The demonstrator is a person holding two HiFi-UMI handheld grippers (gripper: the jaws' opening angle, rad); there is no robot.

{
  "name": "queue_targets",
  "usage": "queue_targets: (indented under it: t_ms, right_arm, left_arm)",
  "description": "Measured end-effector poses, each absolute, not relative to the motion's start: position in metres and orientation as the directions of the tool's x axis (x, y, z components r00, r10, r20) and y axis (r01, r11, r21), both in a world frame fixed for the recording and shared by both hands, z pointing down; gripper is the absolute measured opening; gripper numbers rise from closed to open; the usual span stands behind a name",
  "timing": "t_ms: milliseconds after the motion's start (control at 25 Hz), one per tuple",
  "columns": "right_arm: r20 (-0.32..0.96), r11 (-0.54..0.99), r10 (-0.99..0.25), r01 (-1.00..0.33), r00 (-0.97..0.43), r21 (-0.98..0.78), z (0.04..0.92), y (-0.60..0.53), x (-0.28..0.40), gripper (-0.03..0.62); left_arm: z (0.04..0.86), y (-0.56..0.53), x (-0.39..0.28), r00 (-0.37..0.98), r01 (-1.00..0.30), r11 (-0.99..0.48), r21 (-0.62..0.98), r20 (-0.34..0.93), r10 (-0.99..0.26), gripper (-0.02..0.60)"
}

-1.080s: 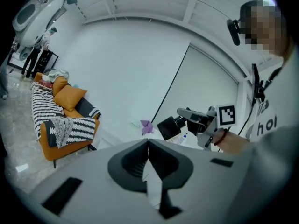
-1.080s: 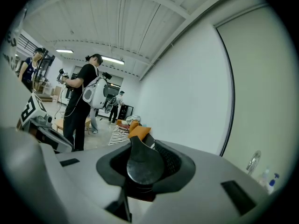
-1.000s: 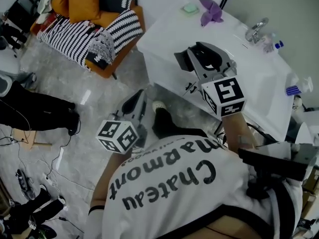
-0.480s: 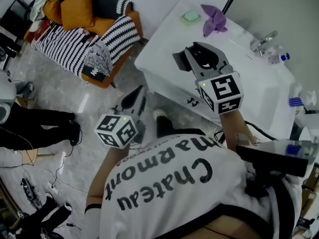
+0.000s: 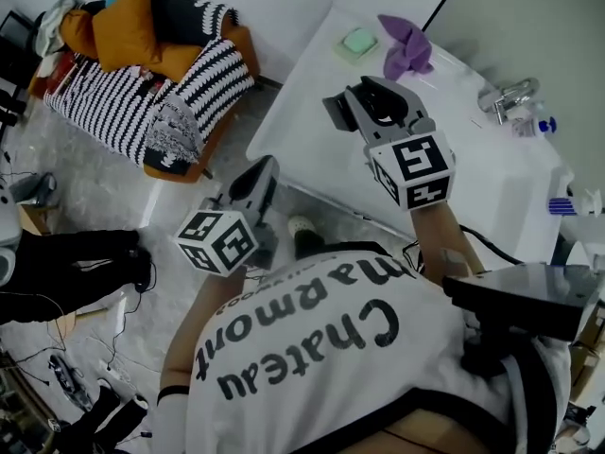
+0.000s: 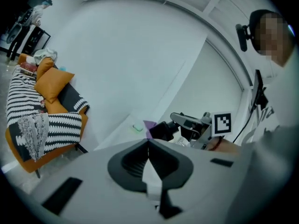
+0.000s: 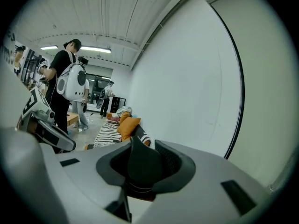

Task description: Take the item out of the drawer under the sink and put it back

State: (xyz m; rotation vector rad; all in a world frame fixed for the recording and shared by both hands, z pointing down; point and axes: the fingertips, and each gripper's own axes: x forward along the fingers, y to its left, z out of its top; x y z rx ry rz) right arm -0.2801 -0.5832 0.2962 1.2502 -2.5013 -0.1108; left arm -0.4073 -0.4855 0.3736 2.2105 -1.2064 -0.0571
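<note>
Jaws of right gripper (image 7: 148,147) ajar, empty

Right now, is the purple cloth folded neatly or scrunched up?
Scrunched up. The purple cloth sits in a lumpy heap on the white counter, corners sticking out, not laid flat.
</note>
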Motion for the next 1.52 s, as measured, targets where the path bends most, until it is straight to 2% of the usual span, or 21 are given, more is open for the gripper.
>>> queue_targets:
  t_ms: [240,840,1520]
  right_arm:
    - [0.287,0.608,-0.785,-0.769,-0.548,0.196,0.314,-0.62,-0.277,0.109]
    - [0.361,0.58,-0.781,-0.806,-0.509,0.119,0.365,-0.675,-0.264,0.109]
    - [0.431,0.602,-0.757,-0.78,-0.491,0.169,0.402,-0.695,-0.275,0.109]
  left_arm:
    - [0.38,-0.523,-0.392,0.615,-0.745,-0.44,0.501,0.261,-0.744,0.009]
    - [0.395,-0.566,-0.377,0.632,-0.751,-0.444,0.489,0.336,-0.699,0.009]
    - [0.4,-0.58,-0.414,0.526,-0.817,-0.339,0.466,0.363,-0.769,0.009]
